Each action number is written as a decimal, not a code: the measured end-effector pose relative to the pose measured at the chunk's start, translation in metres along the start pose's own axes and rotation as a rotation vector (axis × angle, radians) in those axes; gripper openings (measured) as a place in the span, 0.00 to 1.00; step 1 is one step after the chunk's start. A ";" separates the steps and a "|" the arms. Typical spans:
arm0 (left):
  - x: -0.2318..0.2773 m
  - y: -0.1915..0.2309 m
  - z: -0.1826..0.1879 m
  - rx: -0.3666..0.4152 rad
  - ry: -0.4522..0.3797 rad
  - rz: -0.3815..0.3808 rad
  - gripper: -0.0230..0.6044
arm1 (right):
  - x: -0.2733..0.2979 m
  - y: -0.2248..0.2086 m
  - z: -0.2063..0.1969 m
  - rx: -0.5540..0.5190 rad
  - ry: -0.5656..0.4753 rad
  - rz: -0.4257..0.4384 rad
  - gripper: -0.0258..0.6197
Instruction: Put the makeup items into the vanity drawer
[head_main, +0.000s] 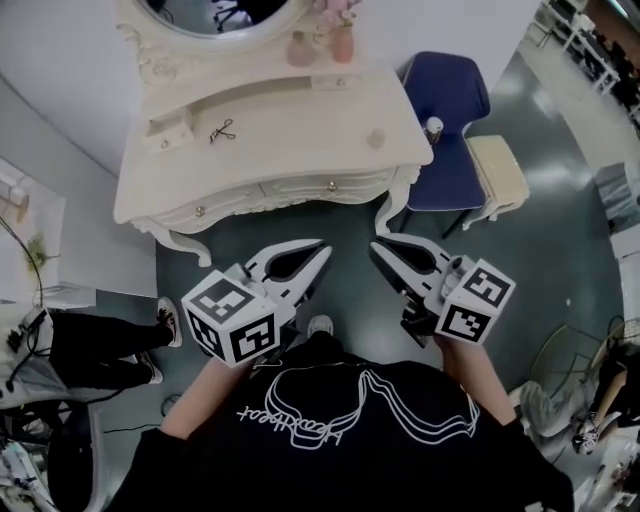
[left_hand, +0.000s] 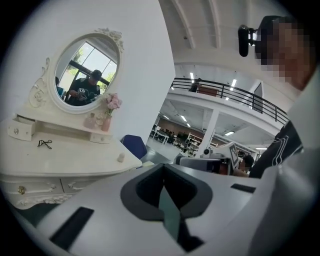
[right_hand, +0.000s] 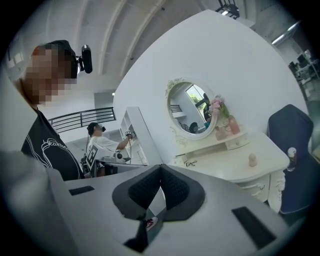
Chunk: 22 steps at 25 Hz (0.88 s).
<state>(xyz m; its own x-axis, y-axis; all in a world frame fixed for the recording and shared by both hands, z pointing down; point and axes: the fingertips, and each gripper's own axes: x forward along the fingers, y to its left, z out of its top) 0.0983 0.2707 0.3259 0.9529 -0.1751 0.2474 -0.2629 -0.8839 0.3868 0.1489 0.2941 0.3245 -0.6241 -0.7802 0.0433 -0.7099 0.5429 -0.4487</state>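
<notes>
A white vanity (head_main: 300, 115) with an oval mirror (left_hand: 85, 70) stands ahead of me. On its top lie a black eyelash curler (head_main: 222, 130) (left_hand: 45, 144) (right_hand: 190, 163) and a small beige bottle (head_main: 375, 138) (left_hand: 120, 157) (right_hand: 252, 159). Pink bottles (head_main: 343, 42) (left_hand: 106, 122) stand on the raised shelf. A small shelf drawer (head_main: 168, 128) (left_hand: 20, 129) is pulled out at the left. Both front drawers (head_main: 330, 185) look closed. My left gripper (head_main: 320, 250) (left_hand: 162, 167) and right gripper (head_main: 378, 248) (right_hand: 160, 167) hover shut and empty in front of the vanity, short of its edge.
A blue chair (head_main: 450, 130) (right_hand: 295, 145) with a small bottle (head_main: 433, 127) on it stands right of the vanity, with a beige stool (head_main: 500, 175) beside it. Another person's legs (head_main: 100, 345) are at the left, near a white shelf unit (head_main: 30, 230).
</notes>
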 end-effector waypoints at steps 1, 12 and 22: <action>0.004 0.011 0.006 0.003 0.003 -0.004 0.04 | 0.008 -0.009 0.005 0.002 -0.004 -0.009 0.05; 0.035 0.094 0.033 -0.024 0.046 -0.075 0.04 | 0.055 -0.079 0.031 0.066 -0.047 -0.115 0.06; 0.077 0.119 0.043 -0.058 0.076 -0.080 0.04 | 0.056 -0.132 0.044 0.036 -0.024 -0.163 0.13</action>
<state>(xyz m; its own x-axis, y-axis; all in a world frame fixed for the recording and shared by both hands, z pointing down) 0.1469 0.1339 0.3531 0.9578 -0.0697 0.2790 -0.1965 -0.8669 0.4580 0.2223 0.1655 0.3473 -0.4934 -0.8644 0.0974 -0.7887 0.3973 -0.4692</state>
